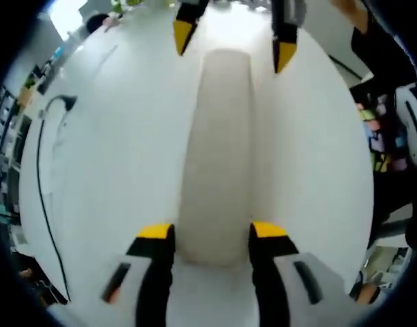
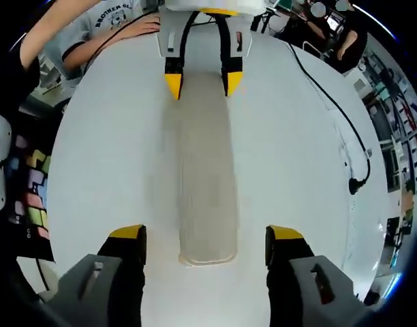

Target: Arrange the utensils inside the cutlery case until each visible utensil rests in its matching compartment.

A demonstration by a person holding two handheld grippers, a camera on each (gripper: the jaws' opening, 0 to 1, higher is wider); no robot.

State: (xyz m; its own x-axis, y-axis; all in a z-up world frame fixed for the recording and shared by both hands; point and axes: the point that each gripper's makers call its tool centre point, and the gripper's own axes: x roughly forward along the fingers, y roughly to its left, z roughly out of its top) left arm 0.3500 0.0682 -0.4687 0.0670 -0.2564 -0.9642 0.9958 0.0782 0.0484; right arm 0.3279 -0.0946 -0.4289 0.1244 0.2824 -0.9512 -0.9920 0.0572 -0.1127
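Cutlery case (image 1: 219, 157) lies between both spread grippers' fingers (image 1: 156, 235), black cable (image 1: 41, 170) curling well aside.

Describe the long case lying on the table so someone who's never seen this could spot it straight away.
Start at the big white round table. Along its middle lies a long, narrow, pale beige cutlery case with rounded ends, one end between the left gripper jaws, the other between the right gripper jaws. Unlike the thin black cable at the table's edge, it is broad, pale and straight.
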